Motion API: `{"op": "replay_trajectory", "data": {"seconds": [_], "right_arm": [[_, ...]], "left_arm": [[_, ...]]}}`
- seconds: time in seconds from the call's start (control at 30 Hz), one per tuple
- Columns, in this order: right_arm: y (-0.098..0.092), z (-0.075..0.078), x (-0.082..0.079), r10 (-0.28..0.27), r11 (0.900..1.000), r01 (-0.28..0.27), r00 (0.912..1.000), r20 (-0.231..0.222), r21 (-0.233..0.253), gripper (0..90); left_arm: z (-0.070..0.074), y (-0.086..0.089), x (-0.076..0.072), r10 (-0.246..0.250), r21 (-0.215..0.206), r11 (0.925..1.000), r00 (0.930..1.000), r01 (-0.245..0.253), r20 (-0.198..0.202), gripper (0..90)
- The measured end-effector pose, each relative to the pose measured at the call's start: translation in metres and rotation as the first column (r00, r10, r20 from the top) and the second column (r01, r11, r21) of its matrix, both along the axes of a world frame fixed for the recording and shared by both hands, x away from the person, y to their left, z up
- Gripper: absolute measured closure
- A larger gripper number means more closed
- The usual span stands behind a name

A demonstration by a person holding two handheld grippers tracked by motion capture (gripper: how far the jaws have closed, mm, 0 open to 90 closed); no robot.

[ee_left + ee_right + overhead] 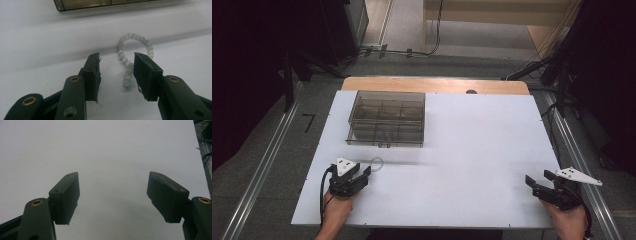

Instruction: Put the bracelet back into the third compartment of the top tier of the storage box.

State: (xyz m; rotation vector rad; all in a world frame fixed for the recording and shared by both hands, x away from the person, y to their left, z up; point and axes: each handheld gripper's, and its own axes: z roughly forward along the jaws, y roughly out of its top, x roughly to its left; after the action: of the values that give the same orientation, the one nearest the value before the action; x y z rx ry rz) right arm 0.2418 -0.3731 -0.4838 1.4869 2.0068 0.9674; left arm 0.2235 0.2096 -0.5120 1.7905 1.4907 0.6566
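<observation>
A smoky see-through organiser box [387, 118] is set on the far left part of the white desk [472, 145], split into a grid of small compartments. Whatever sits inside those compartments can't really be made out through the tinted plastic from the high view, and only the box's front edge [82, 4] gets caught at the top of the left gripper view.

Just in front of the box, a pale bead bracelet [132, 53] is laid flat on the desk in a hook-ish curl. The left gripper [362, 175] is held right at it, fingers [92, 75] spread apart, with the bracelet's tail lying between them and part of it hidden behind the right-hand finger.

Well off from the box, at the desk's near right corner, the right gripper [539, 177] is held with fingers [65, 195] wide apart over bare desk.
</observation>
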Motion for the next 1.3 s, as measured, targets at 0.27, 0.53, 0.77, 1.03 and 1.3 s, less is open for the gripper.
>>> {"op": "replay_trajectory", "data": {"seconds": [0.27, 0.53, 0.77, 1.03, 1.3], "right_arm": [[-0.0001, 0.0001, -0.0001, -0.002, 1.0, 0.002, 1.0, 0.0, 0.0, 25.3], [-0.0003, 0.0001, -0.0001, -0.002, 1.0, 0.002, 1.0, 0.0, 0.0, 25.3], [-0.0005, 0.0003, -0.0003, -0.002, 1.0, 0.002, 1.0, 0.0, 0.002, 25.3], [0.0, 0.0, 0.0, 0.003, 1.0, -0.003, 1.0, -0.002, 0.001, 25.4], [0.0003, -0.0002, -0.0001, 0.01, 1.0, -0.01, 1.0, -0.001, 0.003, 24.9]], "left_arm": [[-0.0006, -0.0014, 0.0008, -0.012, 0.005, 0.9999, 0.9999, 0.012, -0.012, 66.8], [-0.0013, -0.0032, 0.0014, -0.016, 0.009, 0.9998, 0.9997, 0.016, -0.019, 74.4], [-0.0012, -0.0027, 0.0017, -0.024, 0.001, 0.9997, 0.9995, 0.024, -0.022, 82.1], [0.0008, -0.0015, 0.0012, -0.022, -0.017, 0.9996, 0.9995, 0.022, -0.021, 84.9], [0.0049, 0.0, -0.0008, -0.019, -0.037, 0.9992, 0.9998, 0.019, -0.007, 85.0]]}}
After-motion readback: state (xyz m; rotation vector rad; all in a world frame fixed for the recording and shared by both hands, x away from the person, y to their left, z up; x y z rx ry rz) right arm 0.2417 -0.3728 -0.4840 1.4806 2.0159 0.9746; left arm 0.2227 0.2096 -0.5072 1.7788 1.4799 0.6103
